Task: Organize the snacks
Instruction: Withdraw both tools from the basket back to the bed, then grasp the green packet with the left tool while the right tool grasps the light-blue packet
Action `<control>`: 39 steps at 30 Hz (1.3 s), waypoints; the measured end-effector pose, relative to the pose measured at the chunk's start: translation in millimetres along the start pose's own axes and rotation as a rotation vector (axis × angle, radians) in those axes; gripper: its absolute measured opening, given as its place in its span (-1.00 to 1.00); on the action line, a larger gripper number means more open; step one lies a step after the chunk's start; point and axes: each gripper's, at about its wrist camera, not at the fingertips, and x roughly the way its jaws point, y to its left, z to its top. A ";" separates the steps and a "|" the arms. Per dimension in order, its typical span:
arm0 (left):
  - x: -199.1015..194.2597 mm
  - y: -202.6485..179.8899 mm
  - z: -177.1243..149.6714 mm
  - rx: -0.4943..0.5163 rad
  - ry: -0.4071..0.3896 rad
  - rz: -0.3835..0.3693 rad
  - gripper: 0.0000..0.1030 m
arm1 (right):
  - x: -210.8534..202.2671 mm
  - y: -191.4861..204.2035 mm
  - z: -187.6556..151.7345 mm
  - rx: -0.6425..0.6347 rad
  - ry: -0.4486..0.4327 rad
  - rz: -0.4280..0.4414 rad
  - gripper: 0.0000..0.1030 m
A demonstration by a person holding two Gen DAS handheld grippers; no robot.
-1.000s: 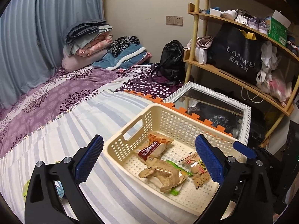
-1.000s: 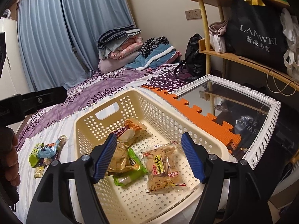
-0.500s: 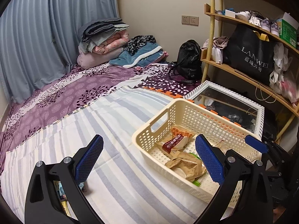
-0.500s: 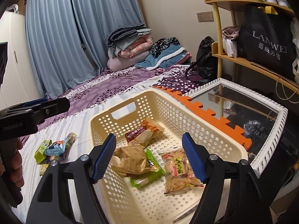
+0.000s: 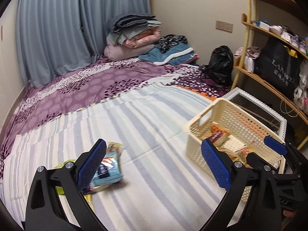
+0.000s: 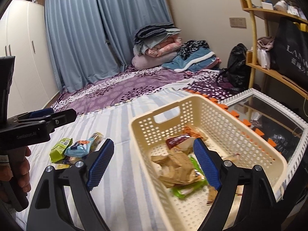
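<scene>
Left wrist view: the left gripper (image 5: 153, 164), jaws spread and gripping nothing, is aiming at the loose snack packets (image 5: 107, 170) lying on the striped sheet (image 5: 154, 127), presumably the next pickup. Right wrist view: the right gripper (image 6: 154, 165) is hanging over the cream basket (image 6: 192, 101), its empty jaws opening above the snacks (image 6: 177, 168) collecting inside it.

1. Premises: a home bedroom.
2. Bed (image 5: 80, 94) with purple patterned cover; folded bedding (image 5: 134, 32) stacked at its head.
3. Blue curtains (image 6: 86, 28) along the far wall; white wardrobe (image 6: 25, 48) beside them.
4. Wooden shelf unit (image 5: 269, 57) carrying bags and shoes.
</scene>
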 end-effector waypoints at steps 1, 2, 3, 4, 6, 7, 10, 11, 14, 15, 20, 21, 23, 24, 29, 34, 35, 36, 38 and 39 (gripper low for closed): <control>0.0 9.9 -2.6 -0.015 0.005 0.013 0.94 | 2.1 5.4 0.1 -0.008 0.004 0.008 0.63; 0.2 18.4 -4.5 -0.027 0.009 0.024 0.94 | 4.3 11.1 -0.2 -0.016 0.009 0.018 0.63; 0.3 28.4 -7.1 -0.043 0.015 0.039 0.94 | 6.3 16.9 -0.6 -0.025 0.014 0.028 0.63; 0.9 36.8 -8.8 -0.055 0.019 0.049 0.94 | 7.8 21.7 -0.7 -0.032 0.018 0.037 0.63; 1.2 53.8 -13.0 -0.081 0.026 0.070 0.94 | 10.8 31.4 -2.5 -0.048 0.025 0.051 0.63; 1.2 62.9 -15.4 -0.095 0.030 0.082 0.94 | 12.5 36.6 -3.5 -0.055 0.031 0.059 0.63; 0.5 88.8 -22.1 -0.129 0.039 0.112 0.94 | 16.9 47.9 -5.8 -0.072 0.046 0.080 0.63; 0.2 98.5 -25.0 -0.141 0.043 0.126 0.94 | 17.7 50.9 -6.7 -0.078 0.050 0.084 0.63; -0.7 122.9 -31.9 -0.178 0.057 0.156 0.94 | 22.7 60.7 -8.3 -0.094 0.067 0.102 0.63; -0.6 131.5 -34.7 -0.190 0.063 0.167 0.94 | 23.8 63.4 -9.0 -0.098 0.072 0.106 0.63; 1.0 170.5 -53.4 -0.231 0.102 0.228 0.94 | 33.4 76.6 -15.2 -0.120 0.107 0.128 0.63; 1.8 179.7 -59.7 -0.240 0.112 0.241 0.94 | 34.9 78.7 -16.1 -0.122 0.112 0.130 0.63; 4.0 191.0 -70.0 -0.255 0.133 0.257 0.94 | 39.4 84.6 -18.9 -0.128 0.129 0.140 0.63; 5.7 196.6 -77.3 -0.259 0.146 0.261 0.94 | 41.9 87.1 -19.4 -0.130 0.136 0.145 0.63; 26.8 205.6 -103.7 -0.218 0.213 0.274 0.94 | 58.8 104.2 -27.7 -0.150 0.189 0.175 0.63; 54.7 207.8 -117.4 -0.125 0.258 0.280 0.94 | 68.9 117.8 -35.7 -0.174 0.224 0.194 0.63; 60.5 208.2 -117.7 -0.112 0.264 0.278 0.94 | 71.2 120.2 -37.1 -0.177 0.231 0.195 0.63; 65.2 208.4 -117.6 -0.099 0.268 0.277 0.94 | 72.6 121.1 -37.0 -0.178 0.235 0.194 0.63; 76.4 210.1 -115.6 -0.077 0.272 0.285 0.94 | 76.9 123.4 -37.6 -0.178 0.246 0.192 0.63; 80.8 212.1 -114.8 -0.073 0.273 0.288 0.94 | 78.4 124.5 -37.7 -0.178 0.249 0.191 0.63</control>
